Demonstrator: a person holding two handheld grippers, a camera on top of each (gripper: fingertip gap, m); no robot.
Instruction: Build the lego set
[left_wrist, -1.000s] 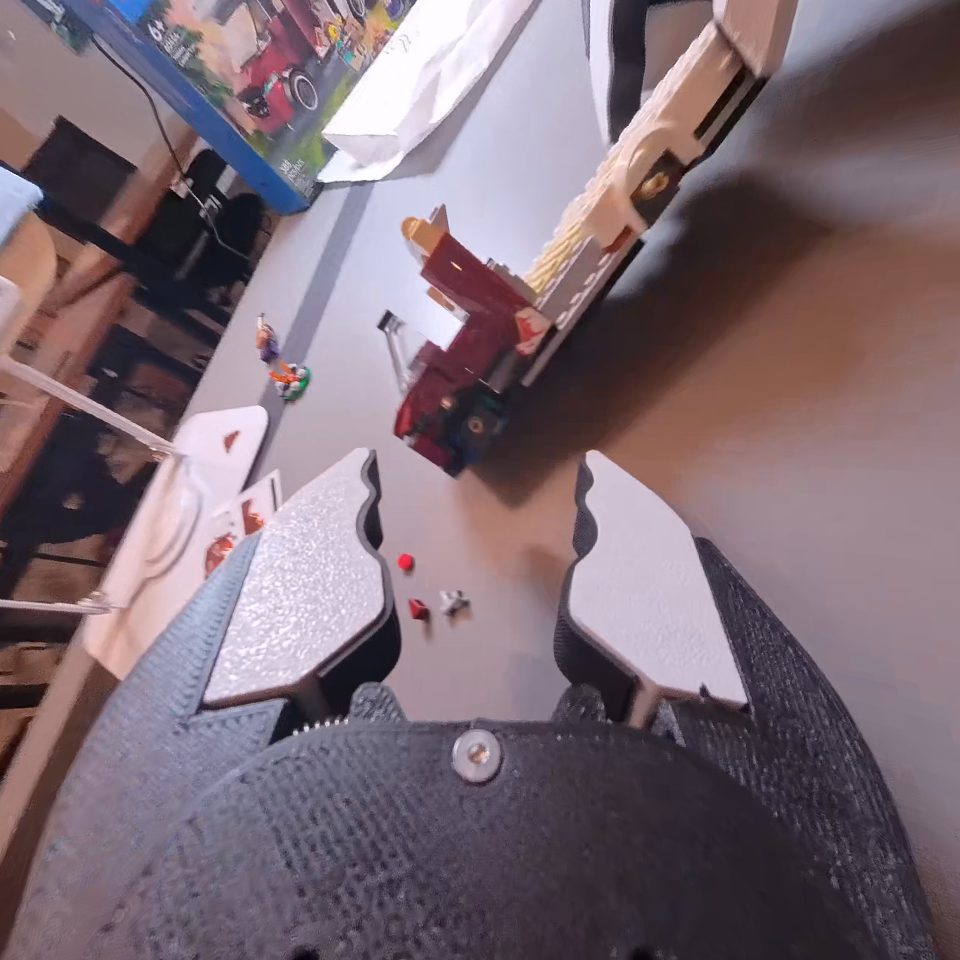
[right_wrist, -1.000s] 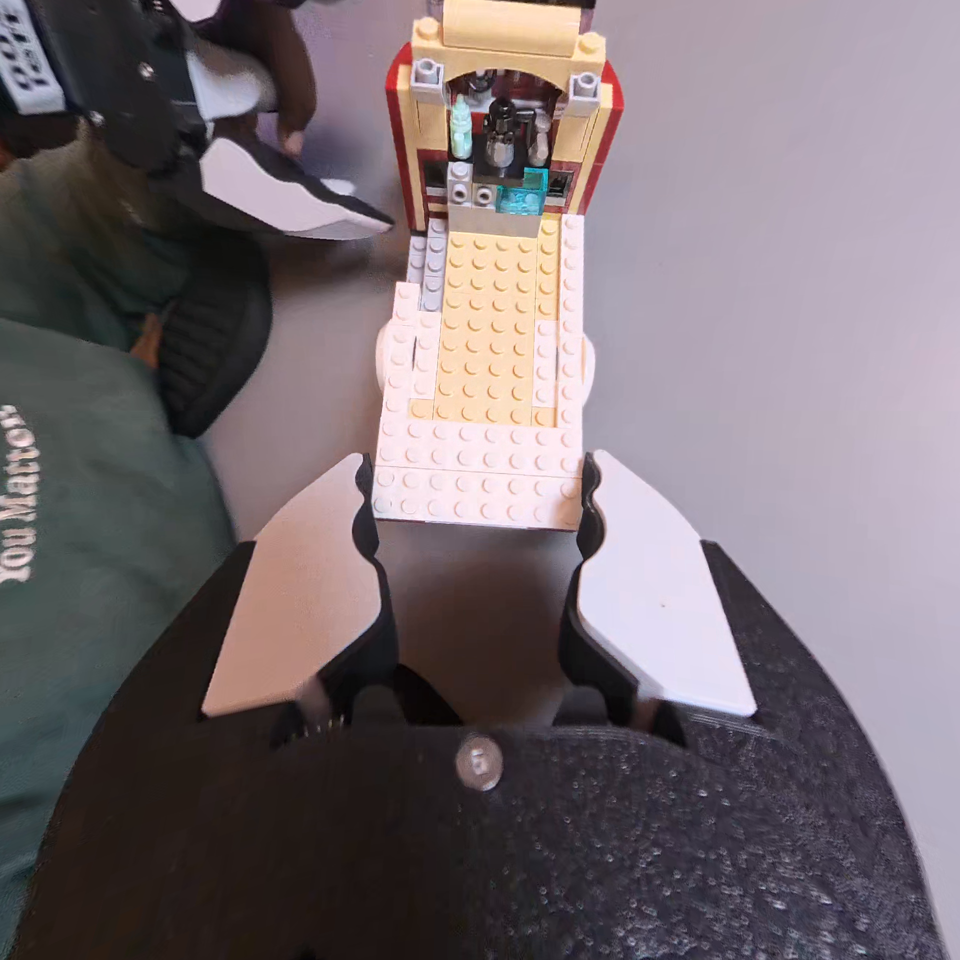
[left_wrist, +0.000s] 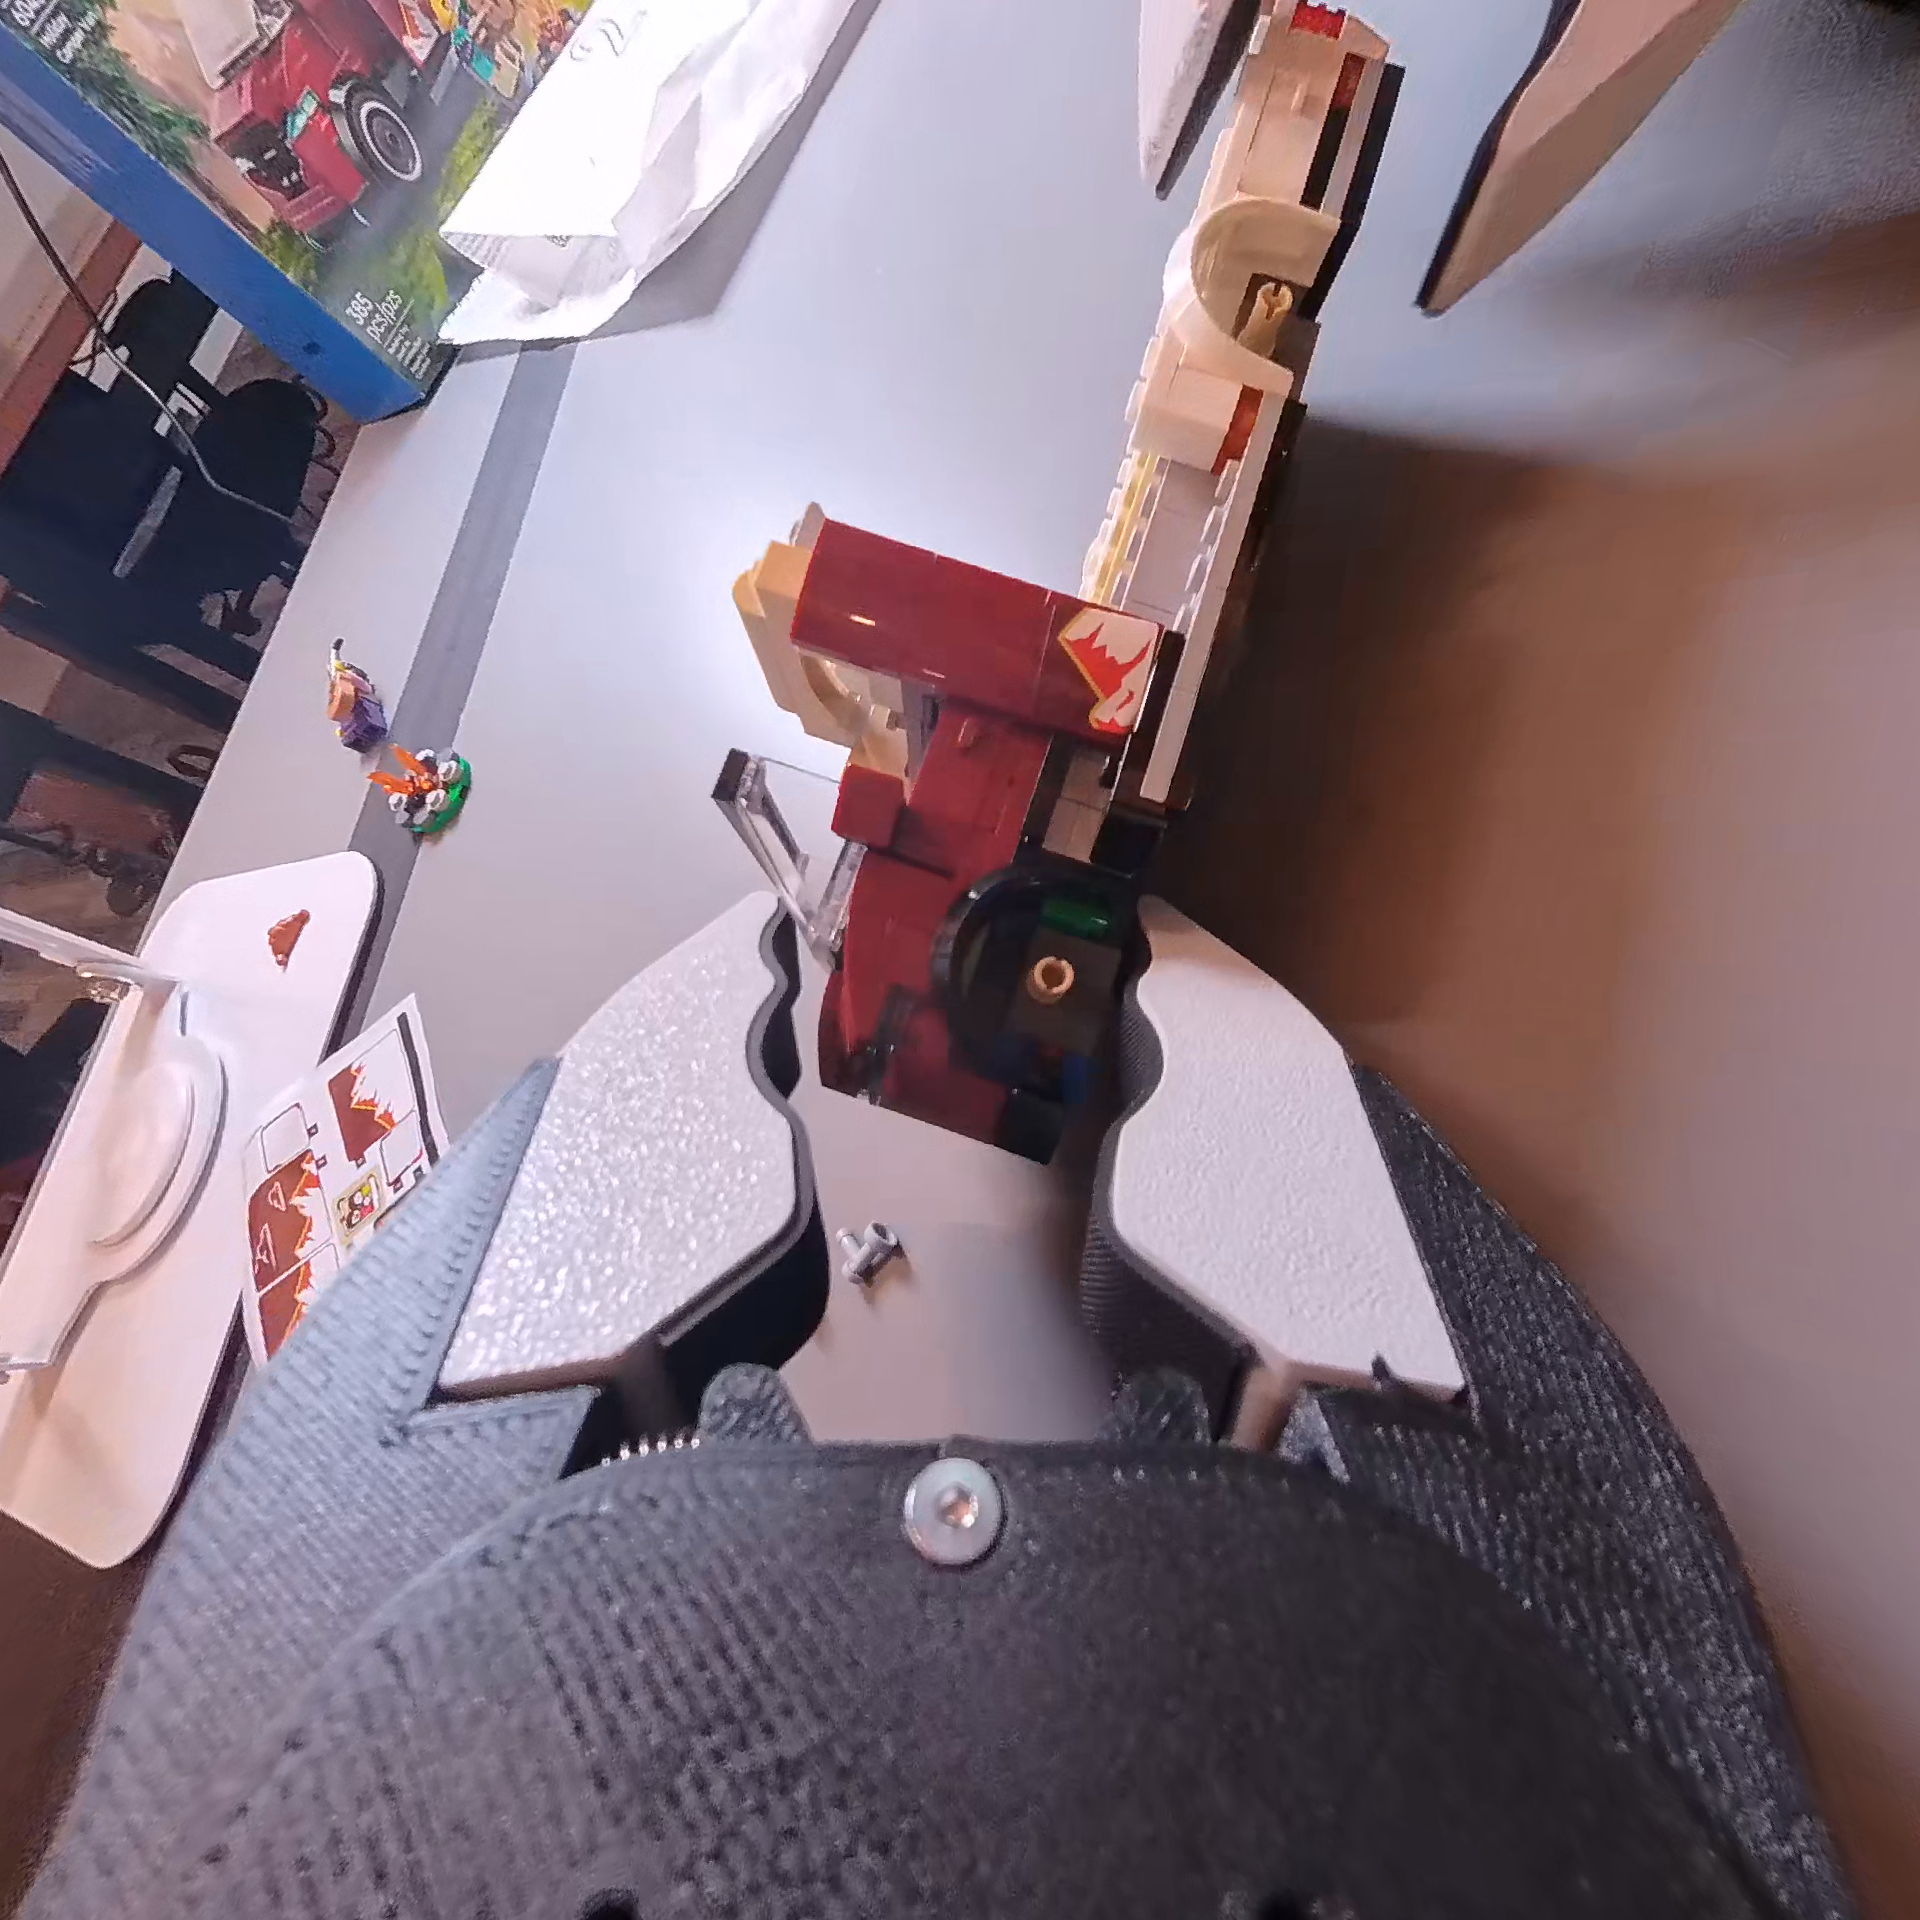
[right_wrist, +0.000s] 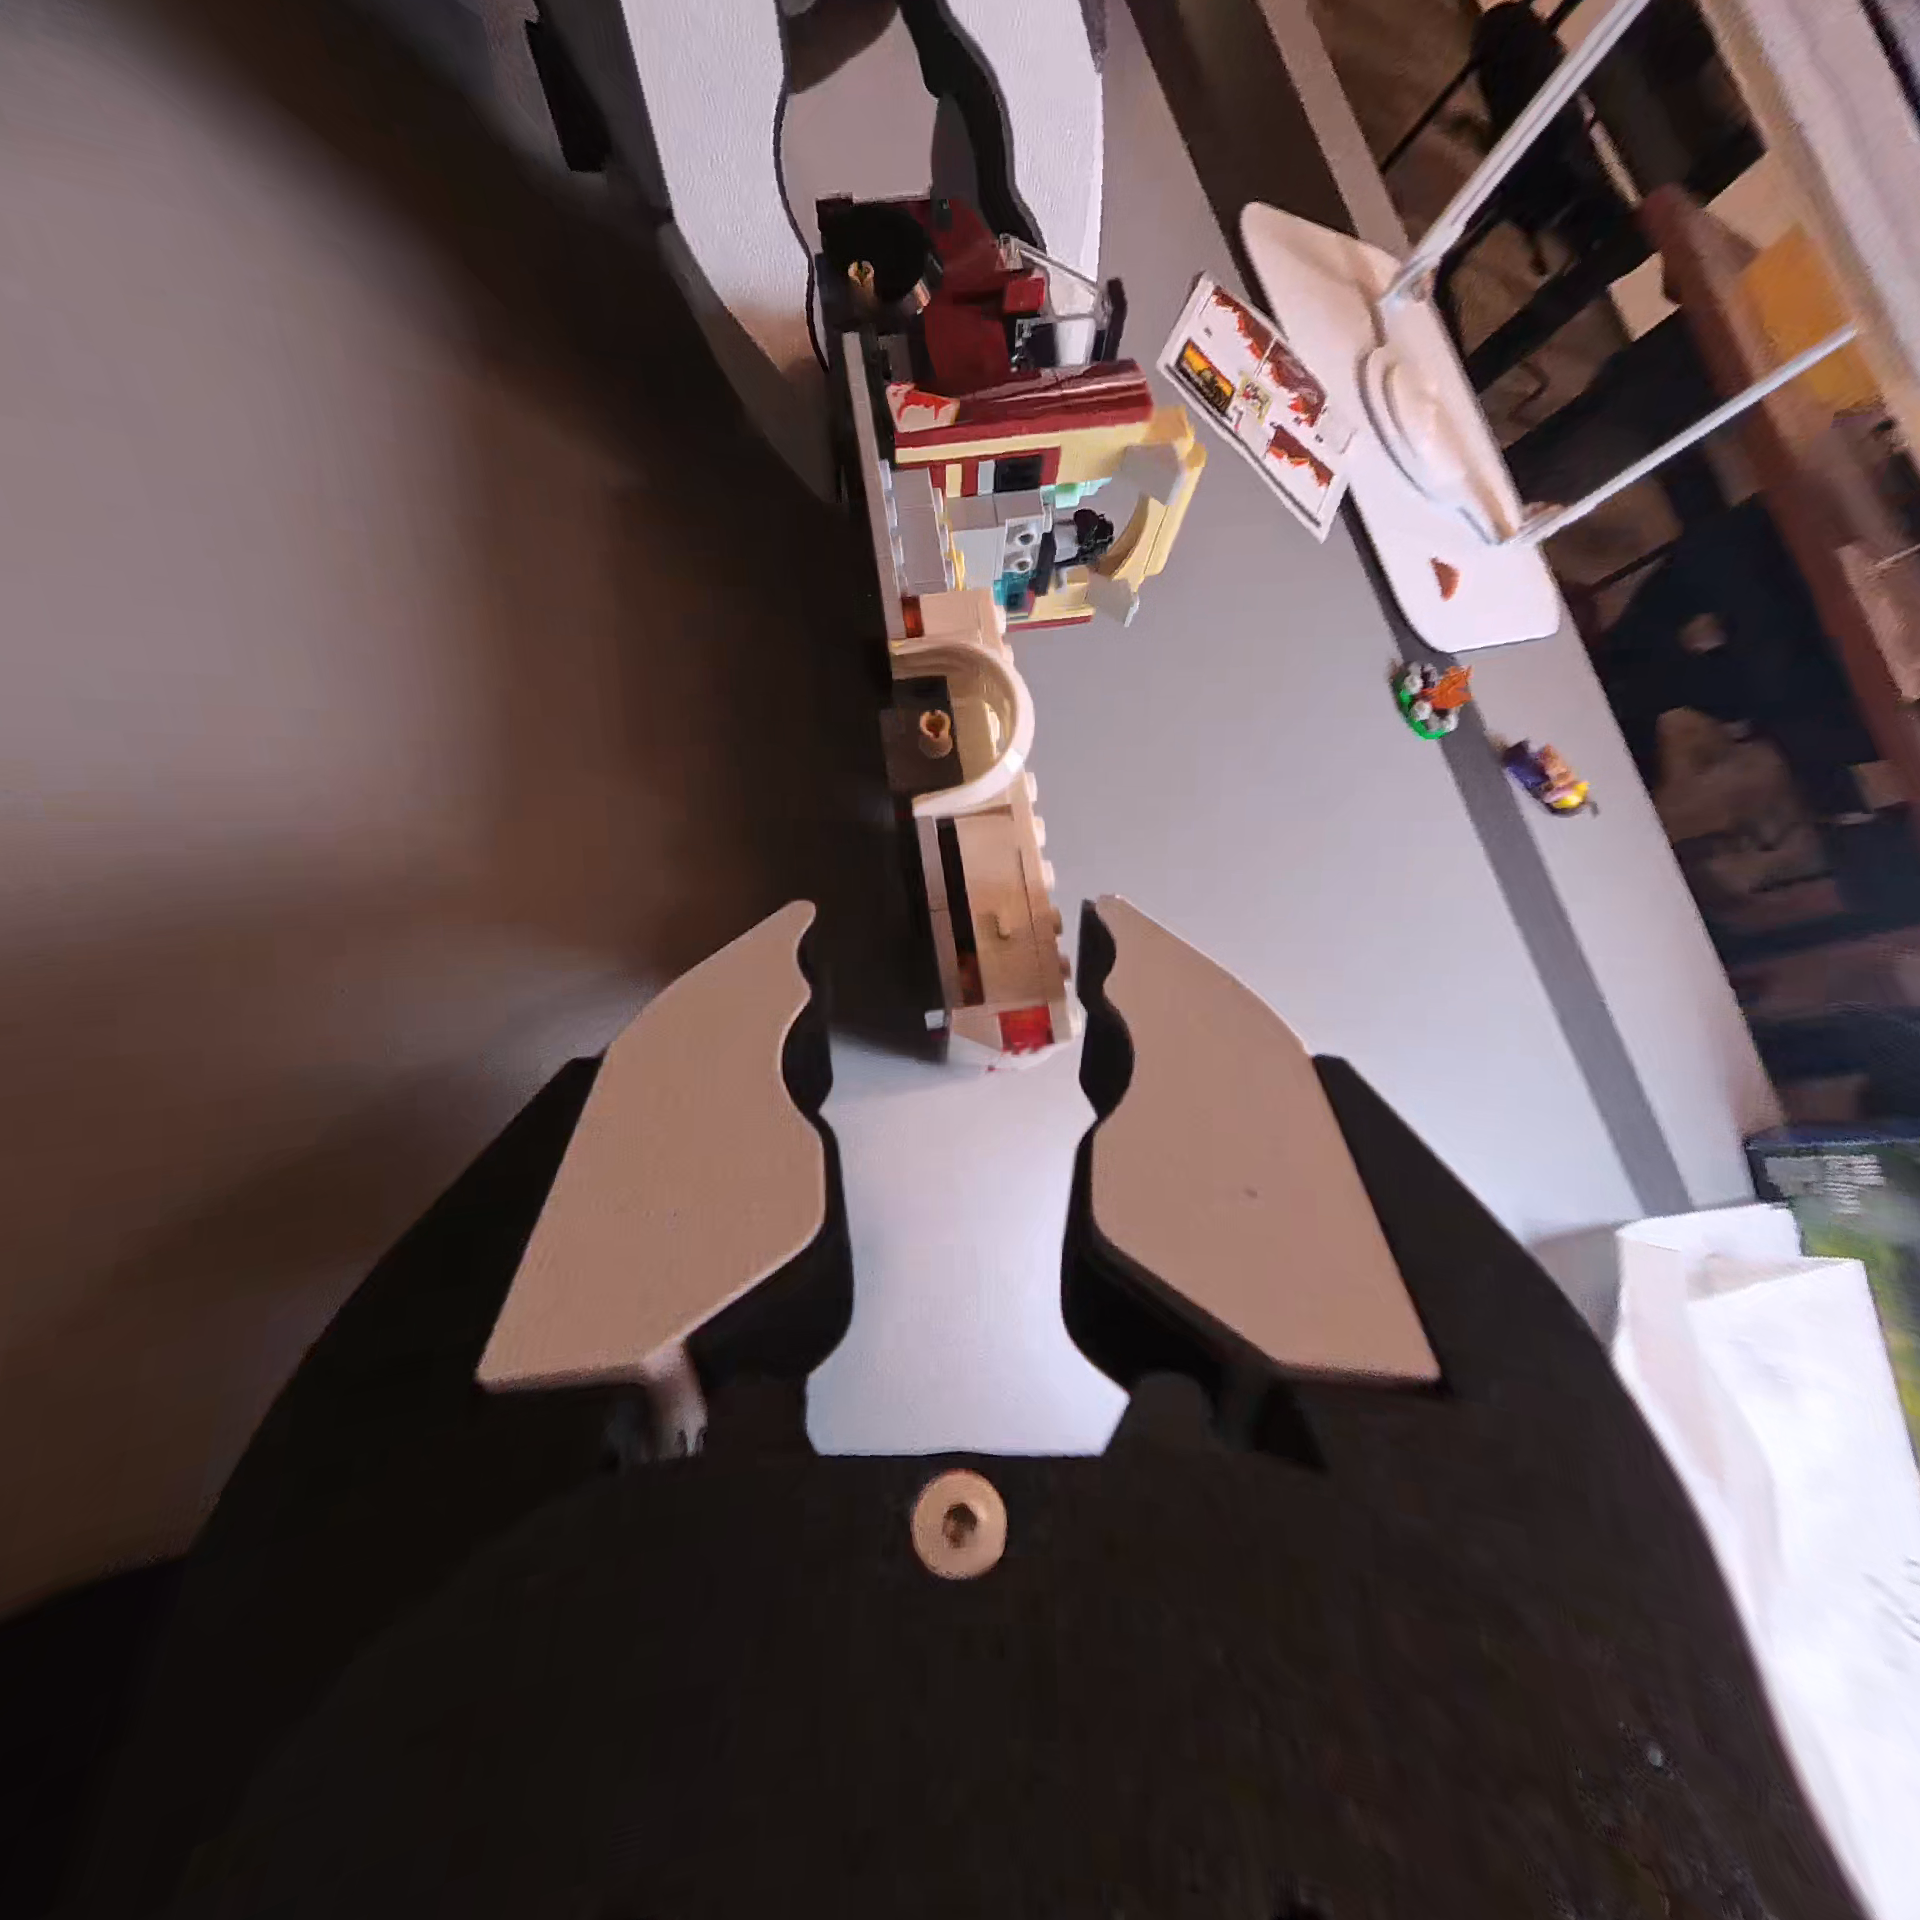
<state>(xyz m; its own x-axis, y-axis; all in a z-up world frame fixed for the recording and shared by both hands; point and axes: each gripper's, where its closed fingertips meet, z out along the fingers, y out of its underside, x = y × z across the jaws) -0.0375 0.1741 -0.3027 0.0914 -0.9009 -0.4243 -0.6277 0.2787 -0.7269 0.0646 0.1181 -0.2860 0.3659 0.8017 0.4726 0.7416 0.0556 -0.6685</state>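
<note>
Lego box cut off by frame edge; tiny grey piece unidentifiable.

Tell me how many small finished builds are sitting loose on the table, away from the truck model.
2. A purple minifigure and, just beside it, a small green-based build with orange flames, both along the table's grey stripe. More may be hidden behind the grippers.

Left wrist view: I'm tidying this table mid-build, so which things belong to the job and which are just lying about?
In the job: lego truck, tipped on its side; left gripper open around its front; right gripper at its rear; small grey piece; sticker sheet.

Lying about: set box, white bag, two small figures, white lamp base.
</note>
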